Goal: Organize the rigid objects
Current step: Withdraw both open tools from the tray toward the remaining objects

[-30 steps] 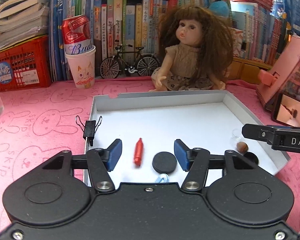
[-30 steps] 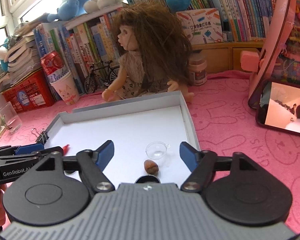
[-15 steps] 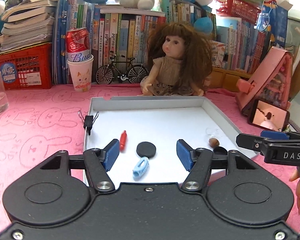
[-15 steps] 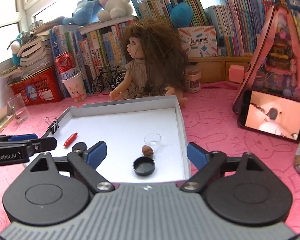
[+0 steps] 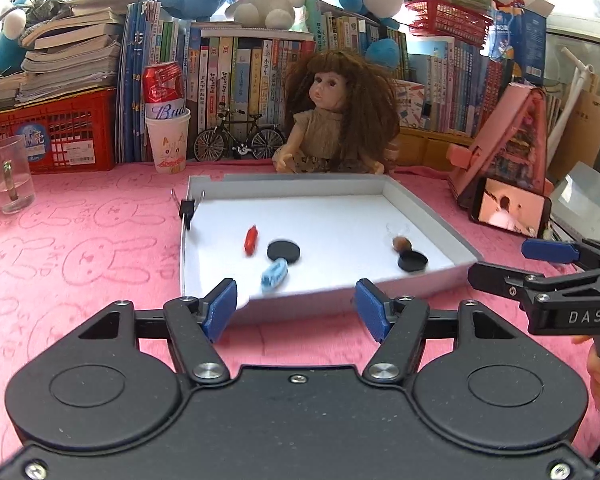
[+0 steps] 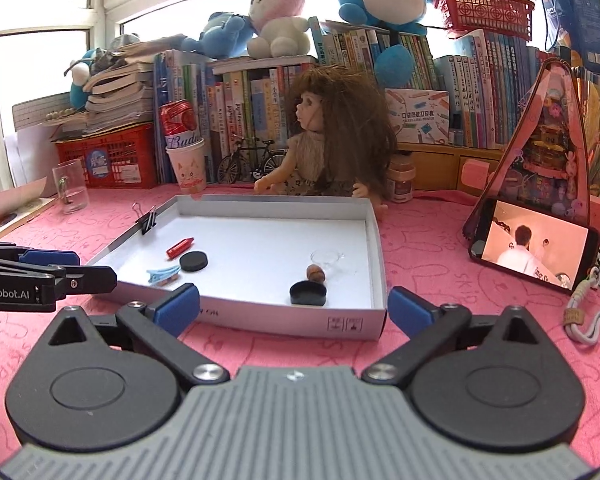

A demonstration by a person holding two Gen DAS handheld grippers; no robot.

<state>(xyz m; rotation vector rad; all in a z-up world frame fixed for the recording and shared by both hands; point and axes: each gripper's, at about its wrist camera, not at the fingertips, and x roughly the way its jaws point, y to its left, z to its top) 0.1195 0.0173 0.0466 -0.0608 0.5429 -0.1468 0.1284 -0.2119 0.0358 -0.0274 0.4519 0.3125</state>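
Observation:
A shallow white box (image 5: 340,196) (image 6: 260,211) lies on the pink mat. In it are a red crayon (image 5: 251,240) (image 6: 179,247), a black disc (image 5: 284,251) (image 6: 194,261), a blue hair clip (image 5: 274,275) (image 6: 163,274), a brown nut (image 5: 401,243) (image 6: 316,272), a black cap (image 5: 412,261) (image 6: 308,293) and a small clear cup (image 6: 327,258). A black binder clip (image 5: 187,210) (image 6: 149,219) grips the box's left wall. My left gripper (image 5: 296,307) is open and empty, before the box's near wall. My right gripper (image 6: 293,308) is open and empty, before the near right corner.
A doll (image 5: 334,114) sits behind the box. A phone (image 6: 534,244) leans on a pink toy house (image 6: 548,132) at the right. A can in a paper cup (image 5: 167,120), a toy bicycle (image 5: 238,136), a glass (image 5: 10,174) and a red crate (image 5: 48,136) stand along the bookshelf.
Both grippers have pulled back from over the box to the mat in front of it. The whole box and its contents now show. The jaws stay open and empty.

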